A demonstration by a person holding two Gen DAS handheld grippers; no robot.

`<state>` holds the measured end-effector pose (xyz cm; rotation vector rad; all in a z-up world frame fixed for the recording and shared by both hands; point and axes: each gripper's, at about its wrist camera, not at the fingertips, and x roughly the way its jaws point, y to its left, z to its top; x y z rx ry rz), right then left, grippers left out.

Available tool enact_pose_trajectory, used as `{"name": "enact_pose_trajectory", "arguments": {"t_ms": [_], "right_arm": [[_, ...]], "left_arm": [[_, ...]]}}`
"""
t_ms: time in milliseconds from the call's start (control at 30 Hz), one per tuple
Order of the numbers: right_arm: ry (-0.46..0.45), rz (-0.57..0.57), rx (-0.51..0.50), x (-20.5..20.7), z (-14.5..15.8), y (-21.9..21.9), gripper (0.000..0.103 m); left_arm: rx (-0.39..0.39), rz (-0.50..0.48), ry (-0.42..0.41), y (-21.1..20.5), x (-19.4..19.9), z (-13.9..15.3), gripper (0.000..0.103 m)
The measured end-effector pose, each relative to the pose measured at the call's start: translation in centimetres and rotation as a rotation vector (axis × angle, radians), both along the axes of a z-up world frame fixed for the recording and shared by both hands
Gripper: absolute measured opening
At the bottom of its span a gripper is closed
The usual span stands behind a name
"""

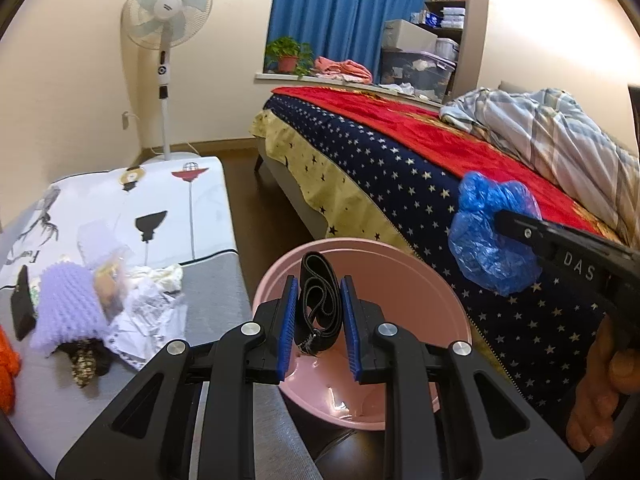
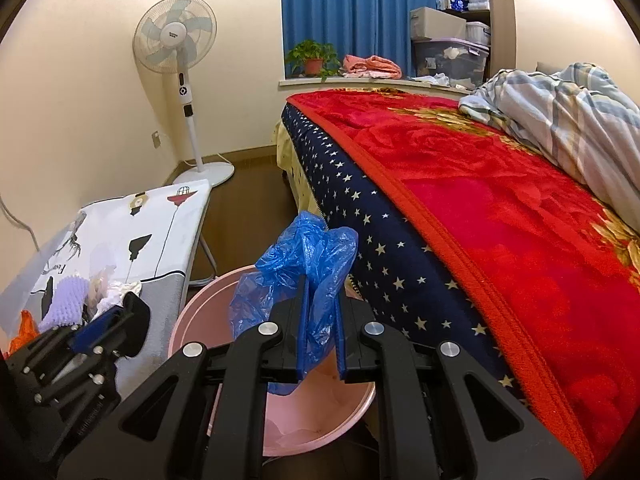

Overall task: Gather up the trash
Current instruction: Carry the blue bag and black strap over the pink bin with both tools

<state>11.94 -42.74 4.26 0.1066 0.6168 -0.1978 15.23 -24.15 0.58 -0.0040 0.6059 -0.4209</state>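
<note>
Two grippers over pink bin (image 1: 400, 256): left gripper (image 1: 320, 320) narrowly pinched black strap (image 1: 318, 300), loop upright; right gripper (image 2: 320, 320) clamped crumpled blue bag (image 2: 308, 264), hanging lengthwise.

The left gripper (image 1: 319, 322), black with blue ribbed pads (image 1: 289, 320), points forward and downward, its jaws narrowly parted and clamped on a looped black fabric strap (image 1: 318, 304) standing between them. The right gripper (image 2: 321, 326), to its right, also tilts downward, jaws nearly together, pinching a crumpled blue plastic bag (image 2: 304, 264). A bare hand (image 1: 604, 384) grips the right gripper's handle from behind.
</note>
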Motion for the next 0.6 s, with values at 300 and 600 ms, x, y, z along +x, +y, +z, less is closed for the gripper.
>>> {"name": "enact_pose_trajectory", "arguments": {"t_ms": [300,600], "right_arm": [[0.015,-0.018,0.010,0.7,-0.5,-0.2,0.012],[0.020,-0.014,0.008,1.0,-0.7,-0.2,0.012]], "left_arm": [[0.024,-0.027,0.019,-1.2,0.7,-1.6,0.022],[0.029,-0.028,0.022,-1.5,0.8,-1.9,0.022]]}}
